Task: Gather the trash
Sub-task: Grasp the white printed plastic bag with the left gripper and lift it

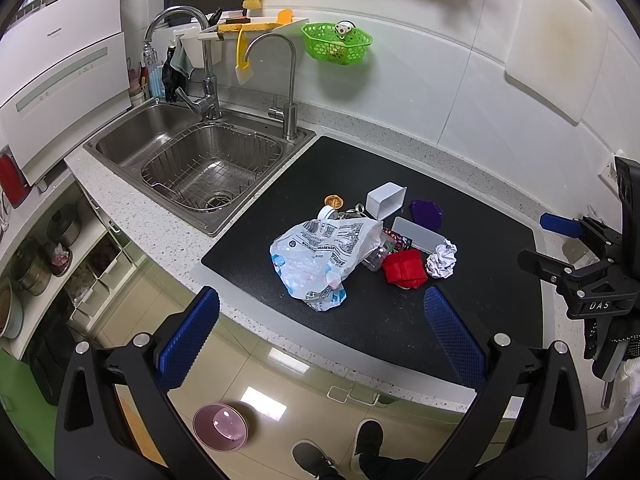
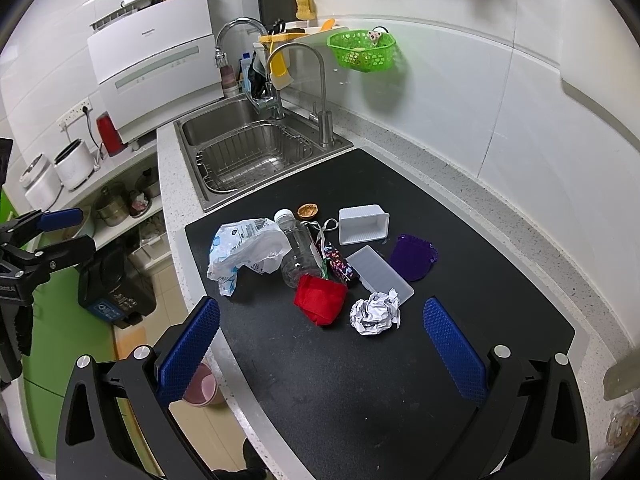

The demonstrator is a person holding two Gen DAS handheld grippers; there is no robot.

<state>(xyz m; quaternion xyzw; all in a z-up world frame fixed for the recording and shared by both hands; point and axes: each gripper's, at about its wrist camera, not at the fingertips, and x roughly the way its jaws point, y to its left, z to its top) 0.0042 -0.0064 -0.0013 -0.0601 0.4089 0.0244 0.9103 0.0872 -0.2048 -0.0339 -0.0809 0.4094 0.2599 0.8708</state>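
Right wrist view shows the right gripper (image 2: 322,332) spread wide and empty above the black mat (image 2: 500,280), probably ready for the crumpled paper (image 2: 375,312). The left gripper (image 1: 322,322) is wide too. The red cloth (image 2: 320,298) and the plastic bottle (image 2: 298,254) crowd beside it.

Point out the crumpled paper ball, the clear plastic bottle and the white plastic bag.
crumpled paper ball (image 2: 375,312), right wrist view, middle of the wad.
clear plastic bottle (image 2: 299,256), right wrist view, on its body.
white plastic bag (image 1: 320,252), left wrist view, on its printed side.
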